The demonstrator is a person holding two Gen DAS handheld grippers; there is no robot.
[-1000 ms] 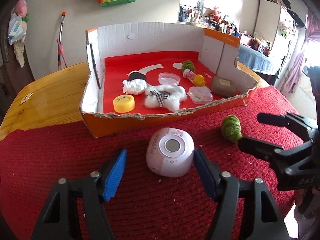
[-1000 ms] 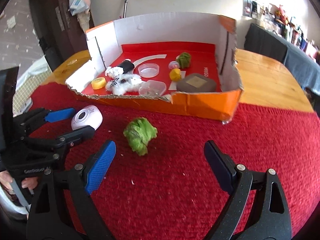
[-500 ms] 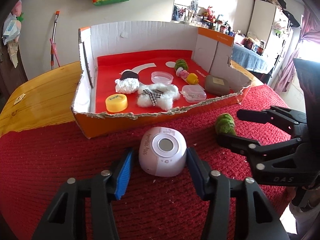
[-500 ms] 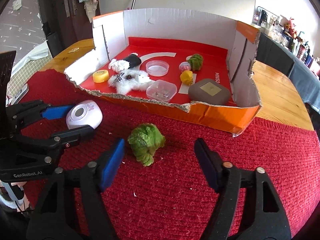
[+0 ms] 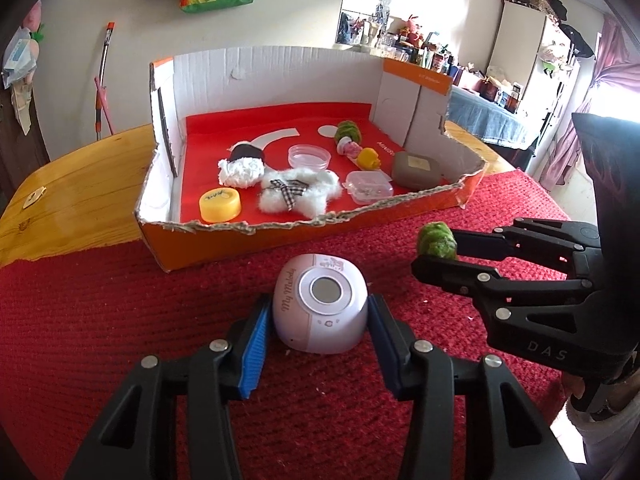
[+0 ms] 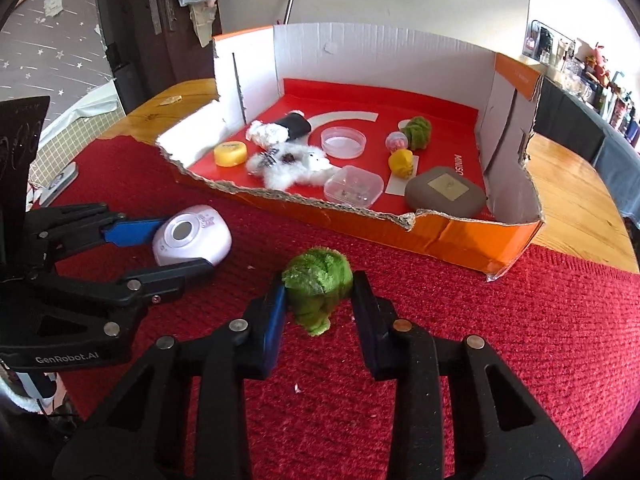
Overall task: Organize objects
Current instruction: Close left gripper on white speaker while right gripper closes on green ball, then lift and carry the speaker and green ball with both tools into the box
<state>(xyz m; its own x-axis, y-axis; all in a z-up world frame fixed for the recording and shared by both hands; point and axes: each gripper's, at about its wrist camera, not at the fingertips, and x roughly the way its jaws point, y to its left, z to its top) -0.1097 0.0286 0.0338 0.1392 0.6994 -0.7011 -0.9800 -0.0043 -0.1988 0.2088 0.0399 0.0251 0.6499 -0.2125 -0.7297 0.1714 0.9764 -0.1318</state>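
A pink-white rounded device (image 5: 324, 288) with a round grey window rests on the red woven mat, and my left gripper (image 5: 319, 314) is shut on it, blue pads against both sides. The right wrist view shows that device (image 6: 200, 232) and left gripper (image 6: 182, 246) at the left. A green fuzzy plush (image 6: 318, 276) lies on the mat to the right of the device. My right gripper (image 6: 319, 292) is closing on it, with both pads touching its sides. In the left wrist view the plush (image 5: 436, 238) sits between the right gripper (image 5: 436, 254) fingers.
An orange cardboard box (image 5: 280, 72) with a torn, low front wall stands just behind on the wooden table (image 5: 80, 184). It holds a yellow cap (image 5: 220, 204), a white fluffy toy (image 5: 300, 194), a clear case (image 5: 368, 186), a grey-brown case (image 5: 416, 168) and other small items.
Both grippers closed. The left came in onto the pink-white device; the right went from wide open around the green plush to touching it. Neither hand shifted much.
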